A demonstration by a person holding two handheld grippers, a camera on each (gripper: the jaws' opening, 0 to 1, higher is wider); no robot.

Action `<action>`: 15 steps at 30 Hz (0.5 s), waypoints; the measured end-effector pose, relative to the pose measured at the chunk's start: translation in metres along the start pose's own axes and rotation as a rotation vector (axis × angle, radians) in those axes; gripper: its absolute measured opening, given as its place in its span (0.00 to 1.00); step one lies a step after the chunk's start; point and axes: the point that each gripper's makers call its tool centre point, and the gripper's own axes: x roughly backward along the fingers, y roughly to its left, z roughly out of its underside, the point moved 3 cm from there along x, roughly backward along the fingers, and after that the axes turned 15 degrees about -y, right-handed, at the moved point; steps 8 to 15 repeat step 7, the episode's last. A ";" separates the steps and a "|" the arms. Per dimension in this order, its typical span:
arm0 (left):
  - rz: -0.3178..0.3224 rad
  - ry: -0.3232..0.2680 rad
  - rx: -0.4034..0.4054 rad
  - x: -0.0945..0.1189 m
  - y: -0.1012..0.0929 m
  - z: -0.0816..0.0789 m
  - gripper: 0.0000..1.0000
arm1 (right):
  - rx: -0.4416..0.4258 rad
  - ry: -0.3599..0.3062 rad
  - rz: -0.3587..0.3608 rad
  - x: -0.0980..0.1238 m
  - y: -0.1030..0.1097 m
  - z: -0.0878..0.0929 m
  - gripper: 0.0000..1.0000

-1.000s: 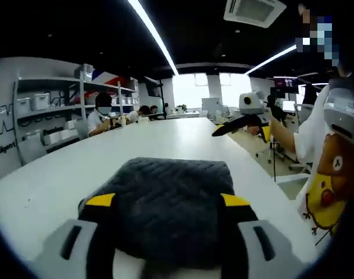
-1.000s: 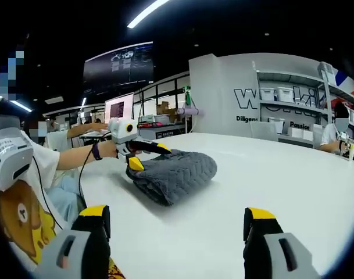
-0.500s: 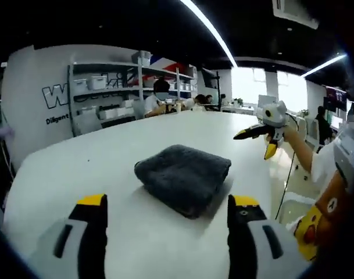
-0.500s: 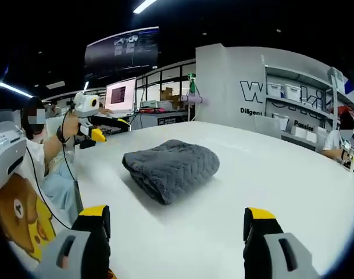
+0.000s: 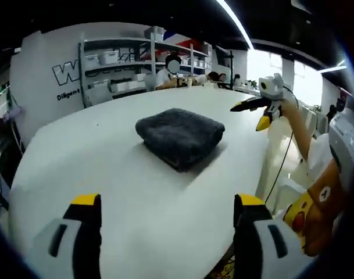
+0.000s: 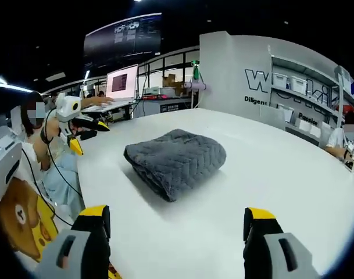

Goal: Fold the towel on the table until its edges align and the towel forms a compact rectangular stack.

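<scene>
The folded towel [image 5: 180,135] [image 6: 175,160] lies on the table [image 5: 107,192] [image 6: 270,186], ahead of both grippers and apart from them. The left gripper [image 5: 162,203] [image 6: 83,135] and the right gripper [image 6: 175,226] [image 5: 259,113] stand at opposite sides of the towel, off its edges. Shelves [image 5: 115,70] stand behind the table.

towel [image 6: 177,161]: gray, folded, lying on white tabletop [image 6: 293,180] | right gripper [image 6: 175,232]: jaws wide apart, holding nothing | left gripper [image 6: 83,129]: off tabletop's edge, apart from towel
</scene>
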 end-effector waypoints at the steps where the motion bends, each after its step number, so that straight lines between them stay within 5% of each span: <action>1: -0.003 0.001 -0.003 0.000 0.001 0.000 0.99 | 0.001 0.001 0.008 0.001 -0.001 0.000 1.00; 15: -0.019 0.023 -0.005 0.000 0.008 0.002 0.99 | -0.033 0.007 0.024 0.004 -0.001 0.001 1.00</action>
